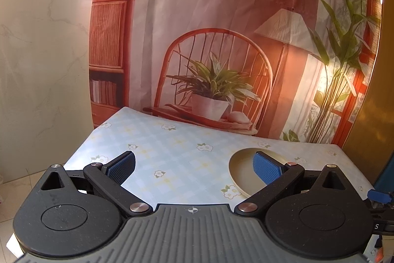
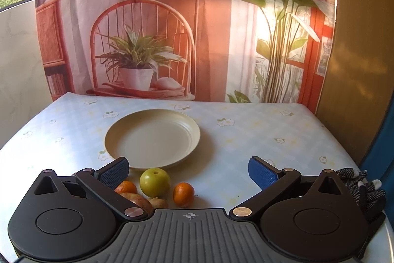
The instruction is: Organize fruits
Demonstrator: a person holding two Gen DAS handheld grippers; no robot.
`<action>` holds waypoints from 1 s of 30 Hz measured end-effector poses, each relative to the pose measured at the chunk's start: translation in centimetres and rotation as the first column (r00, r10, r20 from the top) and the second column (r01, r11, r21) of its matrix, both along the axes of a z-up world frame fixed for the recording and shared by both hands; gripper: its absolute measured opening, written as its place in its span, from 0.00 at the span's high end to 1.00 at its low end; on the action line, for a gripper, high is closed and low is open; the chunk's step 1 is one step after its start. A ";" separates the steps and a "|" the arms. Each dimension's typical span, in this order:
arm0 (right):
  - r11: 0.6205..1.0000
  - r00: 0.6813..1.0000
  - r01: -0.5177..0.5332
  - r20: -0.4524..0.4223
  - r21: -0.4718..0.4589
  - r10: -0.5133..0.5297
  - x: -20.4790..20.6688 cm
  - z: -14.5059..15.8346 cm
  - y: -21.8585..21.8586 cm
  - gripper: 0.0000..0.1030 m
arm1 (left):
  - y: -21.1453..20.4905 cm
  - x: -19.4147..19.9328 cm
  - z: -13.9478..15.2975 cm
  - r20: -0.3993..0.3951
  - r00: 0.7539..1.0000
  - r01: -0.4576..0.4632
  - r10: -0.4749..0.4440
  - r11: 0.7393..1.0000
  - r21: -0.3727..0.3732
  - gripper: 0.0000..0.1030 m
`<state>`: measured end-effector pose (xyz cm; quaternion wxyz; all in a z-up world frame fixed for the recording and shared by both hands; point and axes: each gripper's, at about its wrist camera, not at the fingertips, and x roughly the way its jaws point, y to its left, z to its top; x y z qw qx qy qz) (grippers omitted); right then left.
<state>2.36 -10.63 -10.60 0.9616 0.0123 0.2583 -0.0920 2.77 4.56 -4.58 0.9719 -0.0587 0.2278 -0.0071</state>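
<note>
Covering the table point(image 2: 246, 139), floral checked cloth; behind, printed room backdrop point(image 2: 172, 16).

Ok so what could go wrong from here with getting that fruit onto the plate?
1. The green apple is round and sits near the table's front edge; a nudge from the open right gripper could roll it off.
2. The two mandarins and other pieces crowd against it, so closing the jaws may knock a neighbour.
3. The plate is shallow-rimmed, so fruit released from high up may roll out.
</note>
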 end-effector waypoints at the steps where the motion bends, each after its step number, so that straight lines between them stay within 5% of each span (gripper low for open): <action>1: 1.000 1.000 0.001 0.009 0.009 -0.001 -0.1 -0.3 -0.1 0.00 | 0.0 0.0 -0.1 0.000 1.000 0.001 -0.001 1.000 -0.008 0.00; 30: 0.997 0.995 -0.070 -0.065 0.031 0.072 -0.8 -4.1 -0.9 0.00 | -2.8 0.3 -4.1 -0.086 0.996 0.041 -0.028 0.988 0.148 0.00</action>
